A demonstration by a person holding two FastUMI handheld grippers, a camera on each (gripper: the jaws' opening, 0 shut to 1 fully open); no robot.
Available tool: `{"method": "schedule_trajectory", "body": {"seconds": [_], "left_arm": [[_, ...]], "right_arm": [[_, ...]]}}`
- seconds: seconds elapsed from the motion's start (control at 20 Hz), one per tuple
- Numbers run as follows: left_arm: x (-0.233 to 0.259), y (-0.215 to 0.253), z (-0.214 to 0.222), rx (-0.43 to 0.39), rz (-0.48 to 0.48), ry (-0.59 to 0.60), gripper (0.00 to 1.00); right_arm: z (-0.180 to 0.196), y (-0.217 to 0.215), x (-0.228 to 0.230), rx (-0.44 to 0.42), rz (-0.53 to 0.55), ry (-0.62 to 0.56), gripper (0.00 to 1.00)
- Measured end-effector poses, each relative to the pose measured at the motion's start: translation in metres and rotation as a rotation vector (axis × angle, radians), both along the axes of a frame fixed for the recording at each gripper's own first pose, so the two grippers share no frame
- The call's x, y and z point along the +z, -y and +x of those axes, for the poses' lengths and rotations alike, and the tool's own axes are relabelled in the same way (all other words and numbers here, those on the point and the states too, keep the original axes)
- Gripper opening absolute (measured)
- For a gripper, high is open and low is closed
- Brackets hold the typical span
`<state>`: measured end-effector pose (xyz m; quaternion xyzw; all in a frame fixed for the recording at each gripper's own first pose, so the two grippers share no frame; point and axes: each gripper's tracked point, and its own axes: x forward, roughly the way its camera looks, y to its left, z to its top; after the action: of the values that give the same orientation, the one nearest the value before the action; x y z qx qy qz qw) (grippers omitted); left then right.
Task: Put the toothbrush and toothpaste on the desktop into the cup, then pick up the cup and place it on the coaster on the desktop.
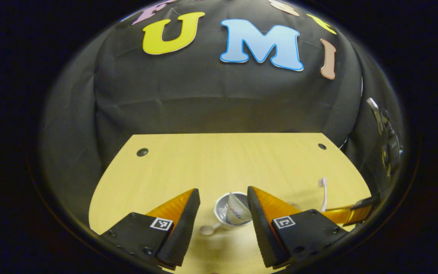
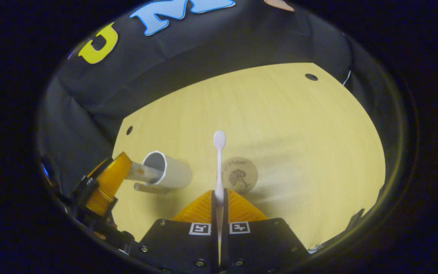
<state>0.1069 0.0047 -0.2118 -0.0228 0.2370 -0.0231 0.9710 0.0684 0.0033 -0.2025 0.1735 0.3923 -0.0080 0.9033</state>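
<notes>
Between the tips of my open left gripper (image 1: 222,191), just below them, stands a white cup (image 1: 231,214) with a handle, and the toothpaste tube (image 1: 237,213) leans inside it. In the right gripper view the cup (image 2: 169,173) sits at the left with the toothpaste tube (image 2: 140,171) poking out of it toward the left gripper (image 2: 115,172). My right gripper (image 2: 219,193) is shut on a white toothbrush (image 2: 219,160), whose head points away from it. The round cork coaster (image 2: 240,175) lies just right of the toothbrush. In the left gripper view, the right gripper (image 1: 333,211) holds the toothbrush (image 1: 323,192) upright.
The light wooden table (image 2: 299,125) has small dark holes near its far corners (image 2: 311,77). Black cloth walls close it in behind and at the sides. A metal fixture (image 1: 385,133) hangs on the wall at the right.
</notes>
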Motion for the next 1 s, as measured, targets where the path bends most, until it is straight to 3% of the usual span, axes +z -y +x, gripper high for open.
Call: {"method": "schedule_trajectory", "body": {"seconds": [0.25, 0.7, 1.0], "left_arm": [[0.004, -0.019, -0.035, 0.024, -0.030, -0.014, 0.88], [0.000, -0.106, -0.085, 0.164, -0.037, -0.036, 0.88], [0.014, -0.141, -0.135, 0.263, -0.041, -0.049, 0.86]], "right_arm": [[0.035, -0.016, 0.056, 0.009, 0.025, 0.130, 0.03], [0.099, -0.077, 0.071, 0.050, 0.013, 0.260, 0.03], [0.121, -0.086, 0.061, 0.053, -0.064, 0.342, 0.04]]}}
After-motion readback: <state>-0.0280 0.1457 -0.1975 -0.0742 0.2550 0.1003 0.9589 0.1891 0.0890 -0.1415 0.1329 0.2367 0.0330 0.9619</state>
